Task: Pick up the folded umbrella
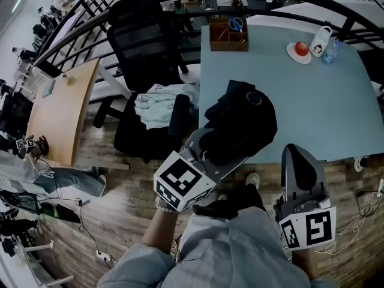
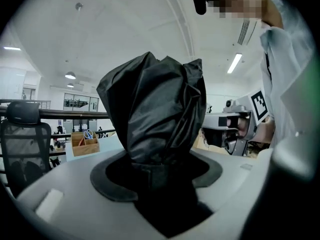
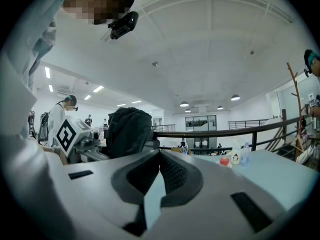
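Left gripper (image 1: 207, 152) in the head view is clamped on the folded umbrella (image 1: 243, 122), a bunched black bundle that sits over the near left corner of the pale blue table (image 1: 312, 101). Right gripper (image 1: 302, 171) hangs off the table's near edge, well apart from the umbrella. Most of the tabletop is bare. Along its far edge stand a wooden organiser box (image 1: 228, 38) with scissors (image 1: 236, 24), a small plate (image 1: 294, 54) with a red apple (image 1: 301, 48), a white mug (image 1: 321, 41) and a water bottle (image 1: 332, 51). A black office chair (image 1: 141, 47) with pale clothes (image 1: 159, 104) on its seat stands just beside the table's left edge.

Looking along the left gripper (image 2: 157, 176), its jaws close on the umbrella's (image 2: 155, 109) lower end, and the black fabric rises upright from them against the ceiling. The right gripper (image 2: 235, 126) shows at the right, apart from it. The organiser box (image 2: 85, 143) and the chair (image 2: 25, 139) lie at the left.

Looking along the right gripper (image 3: 156, 184), its jaws stand a narrow gap apart with nothing between them. The umbrella (image 3: 129, 131) and the left gripper (image 3: 75, 134) are off to the left. The table (image 3: 280, 171) runs open to the right, with the apple (image 3: 224, 160), mug (image 3: 235, 157) and bottle (image 3: 245, 153) at its far edge before a black railing (image 3: 225, 132).
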